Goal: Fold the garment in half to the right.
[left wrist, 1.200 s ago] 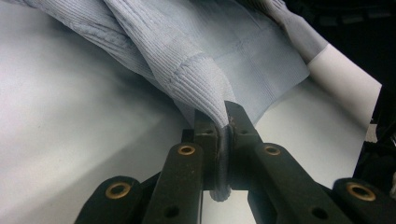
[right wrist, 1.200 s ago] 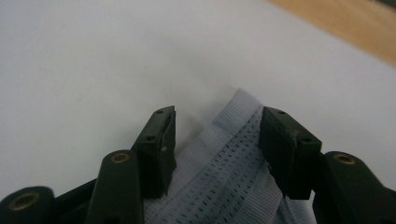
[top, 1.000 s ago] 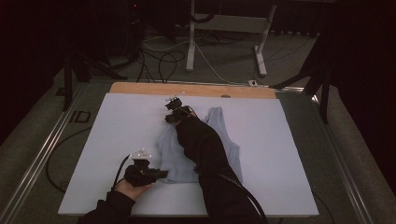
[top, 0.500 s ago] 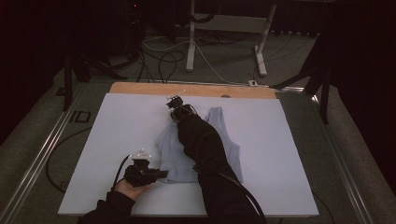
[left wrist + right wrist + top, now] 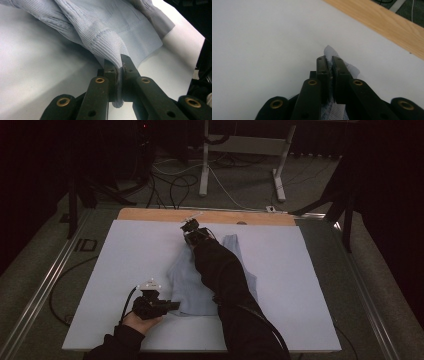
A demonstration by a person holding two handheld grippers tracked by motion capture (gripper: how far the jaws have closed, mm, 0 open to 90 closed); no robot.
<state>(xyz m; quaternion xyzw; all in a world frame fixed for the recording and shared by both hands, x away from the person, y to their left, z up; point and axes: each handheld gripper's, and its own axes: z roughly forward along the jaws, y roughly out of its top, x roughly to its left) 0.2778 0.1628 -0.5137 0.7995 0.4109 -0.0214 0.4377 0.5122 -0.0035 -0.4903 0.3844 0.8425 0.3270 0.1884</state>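
On the white table, the pale blue garment runs lengthwise between the two hands: left gripper clenched on the near hem, right gripper clenched on the far strap.

The person wears long black sleeves on both arms. Each claw, the left claw and the right claw, has matte black jaws joined by flat black links with brass-coloured rivets. A black cable trails from the left claw, which carries a grey plate on top.
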